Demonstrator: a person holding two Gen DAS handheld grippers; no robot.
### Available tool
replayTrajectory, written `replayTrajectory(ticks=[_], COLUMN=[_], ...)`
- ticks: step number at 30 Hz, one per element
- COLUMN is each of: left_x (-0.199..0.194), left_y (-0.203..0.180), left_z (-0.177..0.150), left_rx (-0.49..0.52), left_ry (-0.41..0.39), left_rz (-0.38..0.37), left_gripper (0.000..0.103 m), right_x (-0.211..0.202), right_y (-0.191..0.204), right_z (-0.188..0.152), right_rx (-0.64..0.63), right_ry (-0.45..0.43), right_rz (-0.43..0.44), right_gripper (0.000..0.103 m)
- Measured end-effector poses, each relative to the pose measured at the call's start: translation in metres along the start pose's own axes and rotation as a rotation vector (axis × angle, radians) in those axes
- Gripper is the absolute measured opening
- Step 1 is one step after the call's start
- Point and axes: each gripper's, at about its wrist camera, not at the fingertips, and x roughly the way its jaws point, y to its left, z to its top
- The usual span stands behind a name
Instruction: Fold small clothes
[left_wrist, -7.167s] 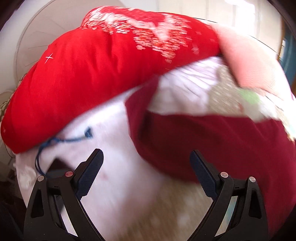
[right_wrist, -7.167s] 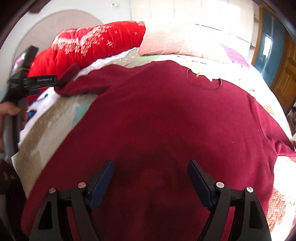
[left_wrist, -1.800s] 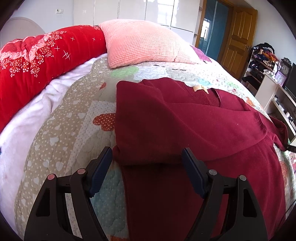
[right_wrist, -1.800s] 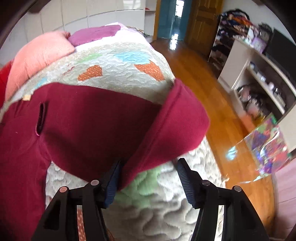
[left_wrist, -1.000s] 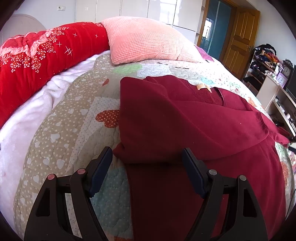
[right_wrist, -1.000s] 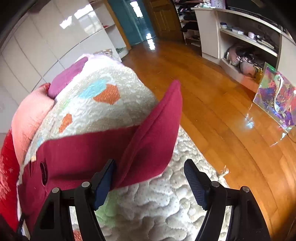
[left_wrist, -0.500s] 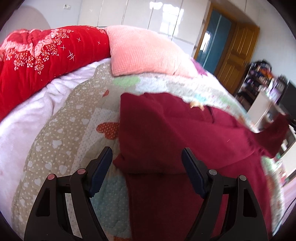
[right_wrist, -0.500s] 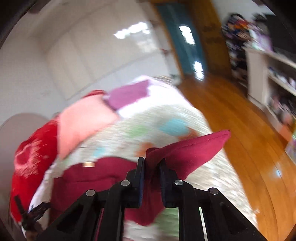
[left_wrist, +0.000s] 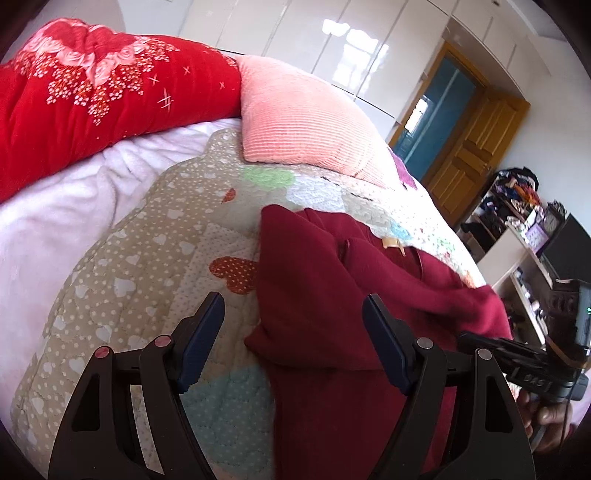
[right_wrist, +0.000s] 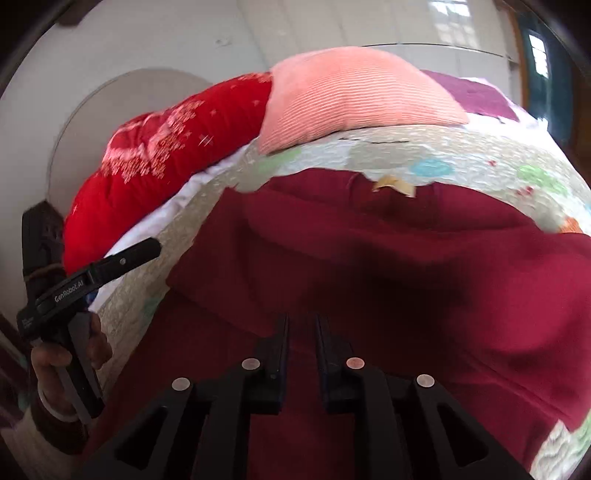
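Maroon sweater (left_wrist: 317, 295) on quilt (left_wrist: 155, 266) at frame centre, left gripper (left_wrist: 293, 332) spread wide and holding nothing, right gripper (right_wrist: 301, 332) clamped on sweater fabric, pink pillow (right_wrist: 354, 92) upper centre.

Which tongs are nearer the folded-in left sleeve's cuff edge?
Left. The left tongs hang open right at the cuff edge; the right tongs are clamped on sweater cloth further across.

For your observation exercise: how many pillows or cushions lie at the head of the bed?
2: a red floral bolster on the left, and a pink ribbed pillow beside it, touching. Others may be hidden.
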Motion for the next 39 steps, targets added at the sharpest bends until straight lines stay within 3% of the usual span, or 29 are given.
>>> replayTrajectory(ticks=[4, 8, 13, 14, 15, 16, 17, 18, 20, 22, 25, 27, 33, 39], left_x=[0.002, 0.001, 0.003, 0.003, 0.002, 0.001, -0.001, -0.003, -0.007, -0.009, -0.011, -0.013, -0.014, 0.003], left_y=[0.0, -0.002, 0.001, 0.002, 0.002, 0.003, 0.004, 0.005, 0.01, 0.014, 0.017, 0.016, 0.007, -0.016], left_z=[-0.002, -0.003, -0.001, -0.001, 0.0, 0.001, 0.002, 0.003, 0.006, 0.007, 0.007, 0.008, 0.009, 0.001], left_rx=[-0.005, 0.023, 0.024, 0.025, 0.027, 0.028, 0.029, 0.026, -0.004, -0.029, -0.042, -0.044, -0.015, 0.075], left_ry=[0.011, 0.012, 0.019, 0.021, 0.02, 0.016, 0.007, -0.001, -0.019, -0.026, -0.035, -0.047, -0.061, -0.009], left_rz=[0.012, 0.031, 0.029, 0.03, 0.031, 0.033, 0.038, 0.042, 0.038, 0.025, 0.014, 0.003, -0.03, -0.014], left_gripper=[0.078, 0.078, 0.078, 0.078, 0.078, 0.078, 0.078, 0.078, 0.078, 0.078, 0.078, 0.078, 0.081, 0.081], right_x=[-0.022, 0.001, 0.06, 0.072, 0.082, 0.086, 0.079, 0.07, 0.042, 0.015, 0.006, 0.019, -0.02, -0.078], right_y=[0.019, 0.053, 0.065, 0.061, 0.057, 0.051, 0.044, 0.039, 0.034, 0.041, 0.052, 0.051, -0.002, -0.105], right_z=[0.014, 0.023, 0.029, 0.031, 0.034, 0.039, 0.045, 0.051, 0.061, 0.067, 0.074, 0.079, 0.059, 0.026], right_rx=[-0.062, -0.188, -0.343, -0.37, -0.382, -0.366, -0.319, -0.26, -0.167, -0.166, -0.181, -0.164, -0.007, 0.101], right_ry=[-0.076, -0.078, -0.044, -0.031, -0.01, -0.004, -0.013, -0.017, -0.05, -0.09, -0.096, -0.049, -0.113, -0.151], right_rz=[-0.025, -0.024, -0.224, -0.253, -0.283, -0.29, -0.246, -0.182, -0.019, 0.118, 0.189, 0.142, 0.005, -0.361], right_gripper=[0.027, 0.047, 0.047, 0.041, 0.027, 0.023, 0.011, 0.008, 0.008, 0.008, 0.012, 0.058, 0.061, 0.066])
